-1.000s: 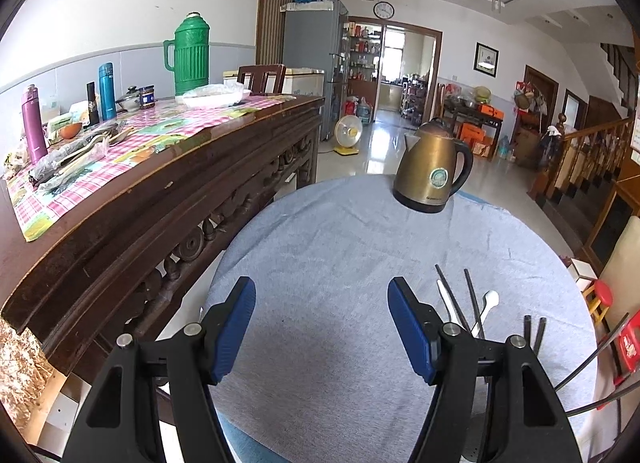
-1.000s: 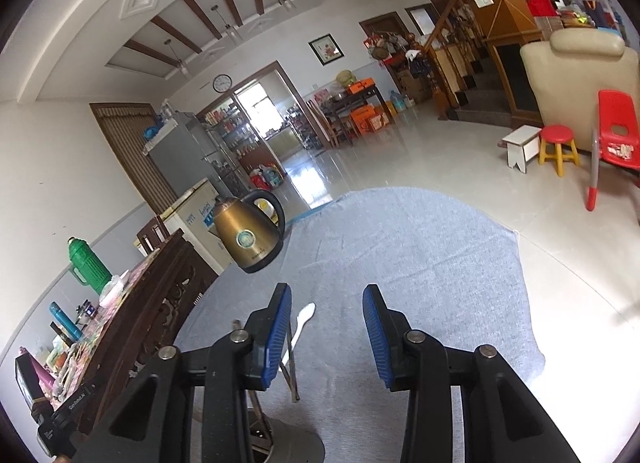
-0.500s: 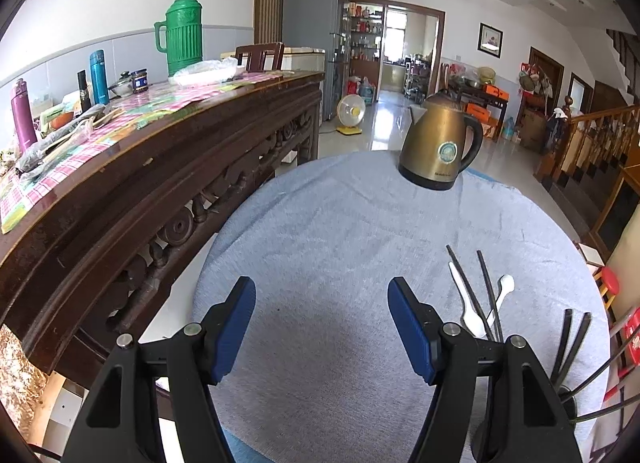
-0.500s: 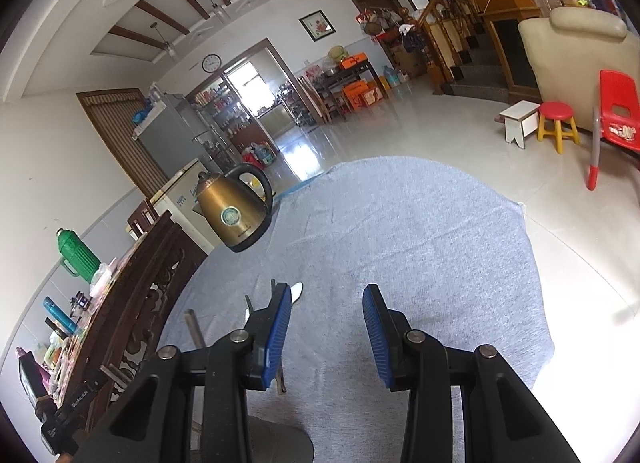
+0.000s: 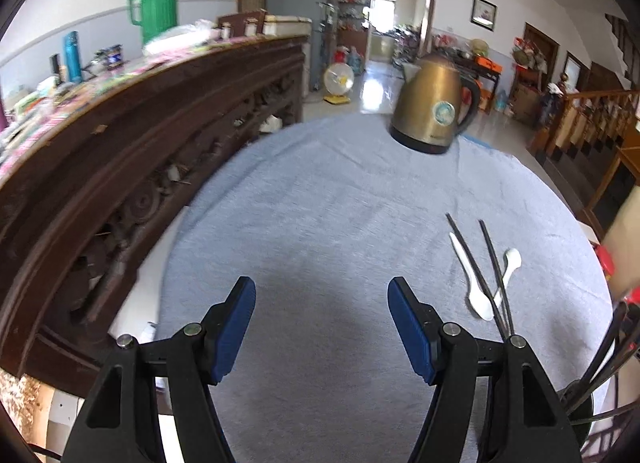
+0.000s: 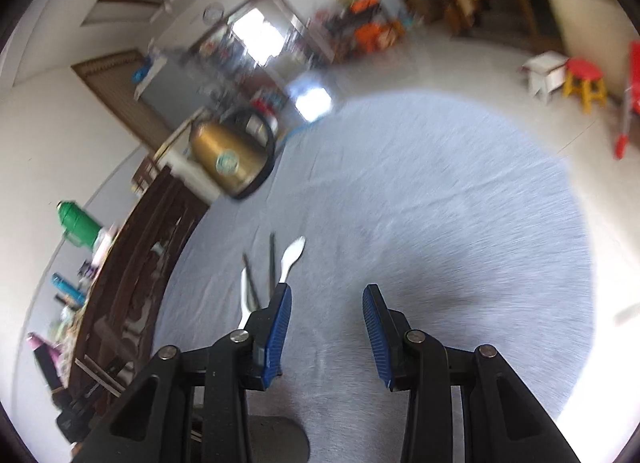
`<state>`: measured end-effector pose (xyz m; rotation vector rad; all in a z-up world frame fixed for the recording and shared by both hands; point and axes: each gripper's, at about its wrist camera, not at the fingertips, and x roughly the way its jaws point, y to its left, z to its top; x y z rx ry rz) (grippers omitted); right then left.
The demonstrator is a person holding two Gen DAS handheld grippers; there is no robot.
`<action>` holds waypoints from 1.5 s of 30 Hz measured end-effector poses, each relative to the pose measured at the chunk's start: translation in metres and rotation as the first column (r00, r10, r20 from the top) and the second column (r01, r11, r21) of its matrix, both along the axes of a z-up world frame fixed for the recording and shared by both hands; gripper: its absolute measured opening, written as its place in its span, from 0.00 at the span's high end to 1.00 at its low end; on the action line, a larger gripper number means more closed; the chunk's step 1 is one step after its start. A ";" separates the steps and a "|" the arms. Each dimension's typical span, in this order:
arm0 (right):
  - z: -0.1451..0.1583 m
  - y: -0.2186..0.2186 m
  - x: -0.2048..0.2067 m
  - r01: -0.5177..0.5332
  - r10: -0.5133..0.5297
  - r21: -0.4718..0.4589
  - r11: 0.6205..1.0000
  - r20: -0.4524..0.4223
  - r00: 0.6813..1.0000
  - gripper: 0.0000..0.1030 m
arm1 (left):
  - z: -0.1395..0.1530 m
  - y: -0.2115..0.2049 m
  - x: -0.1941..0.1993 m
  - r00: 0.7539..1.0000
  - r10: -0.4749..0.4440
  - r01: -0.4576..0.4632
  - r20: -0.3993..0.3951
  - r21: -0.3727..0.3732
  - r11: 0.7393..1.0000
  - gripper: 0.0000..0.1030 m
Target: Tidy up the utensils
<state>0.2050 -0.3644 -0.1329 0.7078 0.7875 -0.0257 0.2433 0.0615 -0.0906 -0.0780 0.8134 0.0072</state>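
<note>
Utensils loose on the grey cloth (image 5: 320,223): two white spoons (image 5: 476,295) and two dark chopsticks (image 5: 472,259), crossing one another in a small bunch. Seen from the left wrist, lying ahead and off to the right of the left gripper (image 5: 322,327), long axes running roughly away from the camera, the near ends hidden behind that gripper's right finger. Seen from the right wrist, the same white spoons (image 6: 292,255) and chopsticks (image 6: 272,263) lying ahead and to the left of the right gripper (image 6: 326,329), near ends just behind its left finger; view blurred, so touching or merely in front cannot be told. Bunch thus between the two grippers, close beside each; neither clearly the nearer. Dark holder (image 5: 580,403) with more sticks standing in it at the lower right edge of the left view, probably the destination. Left gripper gaping wide, nothing between its pads. Right gripper set narrower, pads apart, gripping nothing. Gold kettle (image 5: 432,111) upright at the far side of the cloth, well apart from the bunch.
</note>
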 end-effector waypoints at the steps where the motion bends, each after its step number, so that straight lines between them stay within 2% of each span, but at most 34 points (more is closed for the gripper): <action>1: -0.008 -0.001 0.011 -0.029 0.030 0.016 0.999 -0.022 0.999 0.61 | -0.003 -0.002 0.005 1.000 -0.014 0.014 -0.010 -0.005 1.000 0.33; 6: -0.053 -0.005 0.074 -0.121 0.139 0.141 0.983 -0.128 0.982 0.61 | -0.024 -0.023 0.050 0.985 -0.131 0.125 -0.110 -0.057 0.991 0.33; 9: -0.070 0.006 0.114 -0.169 0.193 0.139 0.976 -0.183 0.964 0.61 | -0.035 -0.048 0.078 0.964 -0.209 0.201 -0.162 -0.061 0.978 0.33; 13: -0.077 0.021 0.153 -0.211 0.233 0.117 0.970 -0.217 0.948 0.61 | -0.045 -0.081 0.098 0.933 -0.298 0.289 -0.200 -0.073 0.955 0.33; 17: -0.080 0.036 0.188 -0.242 0.254 0.078 0.967 -0.257 0.932 0.61 | -0.055 -0.114 0.109 0.896 -0.379 0.374 -0.232 -0.070 0.925 0.43; 18: -0.081 0.039 0.195 -0.248 0.259 0.076 0.966 -0.273 0.926 0.61 | -0.058 -0.119 0.112 0.887 -0.392 0.385 -0.243 -0.079 0.920 0.48; 20: -0.085 0.044 0.206 -0.257 0.267 0.072 0.964 -0.300 0.916 0.61 | -0.066 -0.124 0.119 0.875 -0.401 0.392 -0.273 -0.089 0.916 0.56; 22: -0.092 0.052 0.218 -0.264 0.266 0.055 0.963 -0.343 0.901 0.61 | -0.074 -0.128 0.125 0.868 -0.399 0.389 -0.295 -0.095 0.916 0.60; 29: -0.091 0.084 0.237 -0.340 0.287 -0.087 0.937 -0.368 0.885 0.60 | -0.086 -0.134 0.132 0.856 -0.400 0.386 -0.326 -0.110 0.916 0.60; 32: -0.089 0.100 0.238 -0.382 0.301 -0.174 0.908 -0.366 0.881 0.60 | -0.089 -0.138 0.136 0.853 -0.404 0.387 -0.332 -0.118 0.915 0.60; 34: -0.088 0.111 0.237 -0.411 0.308 -0.252 0.876 -0.362 0.880 0.63 | -0.092 -0.141 0.134 0.852 -0.406 0.397 -0.331 -0.097 0.912 0.60; 36: -0.088 0.116 0.234 -0.420 0.313 -0.290 0.860 -0.351 0.882 0.63 | -0.091 -0.143 0.134 0.852 -0.413 0.410 -0.323 -0.080 0.909 0.60; 37: -0.089 0.115 0.233 -0.420 0.310 -0.306 0.854 -0.347 0.885 0.63 | -0.092 -0.144 0.134 0.851 -0.415 0.414 -0.322 -0.076 0.907 0.61; 39: -0.088 0.109 0.228 -0.417 0.302 -0.336 0.844 -0.345 0.889 0.63 | -0.092 -0.145 0.133 0.847 -0.423 0.432 -0.322 -0.049 0.901 0.68; 41: -0.087 0.099 0.222 -0.408 0.288 -0.363 0.838 -0.342 0.895 0.63 | -0.092 -0.147 0.131 0.832 -0.447 0.473 -0.328 -0.002 0.881 0.71; 43: -0.086 0.082 0.213 -0.390 0.261 -0.388 0.835 -0.343 0.902 0.63 | -0.093 -0.145 0.133 0.817 -0.461 0.503 -0.347 0.038 0.863 0.71; 45: -0.085 0.067 0.205 -0.386 0.249 -0.399 0.832 -0.352 0.902 0.63 | -0.092 -0.142 0.134 0.806 -0.467 0.516 -0.364 0.045 0.855 0.71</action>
